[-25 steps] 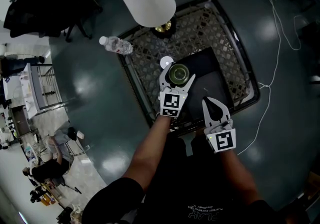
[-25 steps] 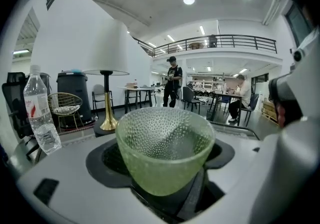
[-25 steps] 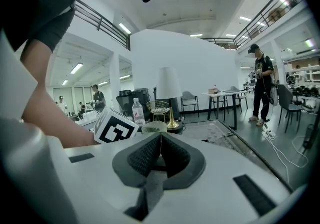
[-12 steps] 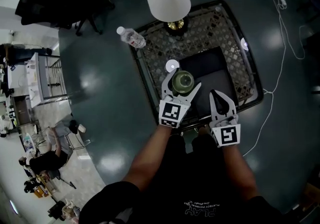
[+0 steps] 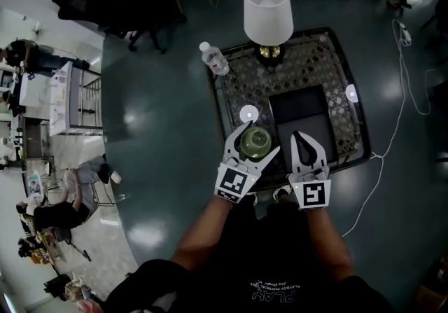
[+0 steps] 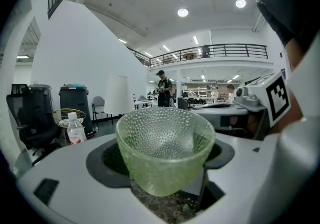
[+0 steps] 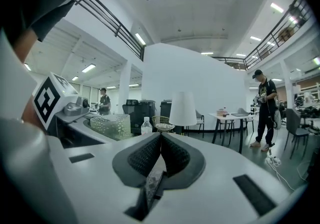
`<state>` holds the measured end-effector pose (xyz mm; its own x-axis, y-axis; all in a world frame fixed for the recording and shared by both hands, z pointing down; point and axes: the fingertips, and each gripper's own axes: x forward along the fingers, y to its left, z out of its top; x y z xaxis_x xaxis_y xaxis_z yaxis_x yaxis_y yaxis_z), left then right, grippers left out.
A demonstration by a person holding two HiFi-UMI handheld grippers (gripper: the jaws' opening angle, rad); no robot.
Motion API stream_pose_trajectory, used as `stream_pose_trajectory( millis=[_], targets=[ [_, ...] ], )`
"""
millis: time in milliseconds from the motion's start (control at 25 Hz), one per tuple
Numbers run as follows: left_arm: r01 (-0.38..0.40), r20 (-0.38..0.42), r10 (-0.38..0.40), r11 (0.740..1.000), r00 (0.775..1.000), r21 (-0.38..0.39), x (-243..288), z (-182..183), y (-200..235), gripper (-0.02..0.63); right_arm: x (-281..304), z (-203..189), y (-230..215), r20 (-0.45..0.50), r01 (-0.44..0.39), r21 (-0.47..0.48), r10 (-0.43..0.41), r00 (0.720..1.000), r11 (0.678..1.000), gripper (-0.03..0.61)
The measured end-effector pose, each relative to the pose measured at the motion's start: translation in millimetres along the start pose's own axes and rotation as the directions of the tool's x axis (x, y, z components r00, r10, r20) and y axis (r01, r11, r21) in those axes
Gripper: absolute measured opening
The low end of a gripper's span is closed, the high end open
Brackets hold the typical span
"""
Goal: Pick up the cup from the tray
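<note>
1. Floor (image 5: pixel 161 129): dark and glossy. A wide stretch of it lies open to the left of the table. A thin cable (image 5: pixel 413 87) trails over it past the table's right edge.
2. Table (image 5: pixel 315 66): lattice top inside a dark raised rim.
3. Lamp (image 5: pixel 268 10): white shade on a brass foot, standing at the table's far rim.
4. Tray (image 5: pixel 301 105): flat, black and rectangular, on the right half of the table. Its near edge is close to the front rim, and a strip of lattice shows along its left side.
5. Left gripper (image 5: pixel 256 138): over that left strip. Its jaws stand wide apart and are clamped on the cup, one pad against each side of the cup's wall.
6. Right gripper (image 5: pixel 298 138): over the tray's near edge, just beside the left gripper. Its jaws are pressed together with nothing between them.
7. Water bottle (image 5: pixel 213 58): clear with a white cap, at the table's far-left corner.
8. Cup (image 6: pixel 165 148): pale green dimpled glass, upright and mouth up. It sits left of the tray over the lattice (whether its base touches the table cannot be told).
9. White disc (image 5: pixel 248 114): on the lattice just beyond the cup.
</note>
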<state>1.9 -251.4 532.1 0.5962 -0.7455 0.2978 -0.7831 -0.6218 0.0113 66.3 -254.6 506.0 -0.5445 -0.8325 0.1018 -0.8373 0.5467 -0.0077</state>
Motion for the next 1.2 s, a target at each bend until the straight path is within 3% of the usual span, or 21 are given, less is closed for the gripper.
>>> stream_pose_trajectory(
  millis=[520, 1200],
  targets=[
    [-0.027, 0.042, 0.025, 0.998, 0.999, 0.052, -62.3, 23.2, 18.3, 0.397, -9.9, 34.9, 35.2, 0.034, -0.007, -0.056, 0.009, 0.999, 0.998, 0.009],
    [-0.007, 0.077, 0.001, 0.997, 0.997, 0.072, -73.4, 35.5, 7.2, 0.397, -29.0, 49.5, 40.1, 0.043, 0.025, -0.081, -0.022, 0.999, 0.996, 0.009]
  ],
)
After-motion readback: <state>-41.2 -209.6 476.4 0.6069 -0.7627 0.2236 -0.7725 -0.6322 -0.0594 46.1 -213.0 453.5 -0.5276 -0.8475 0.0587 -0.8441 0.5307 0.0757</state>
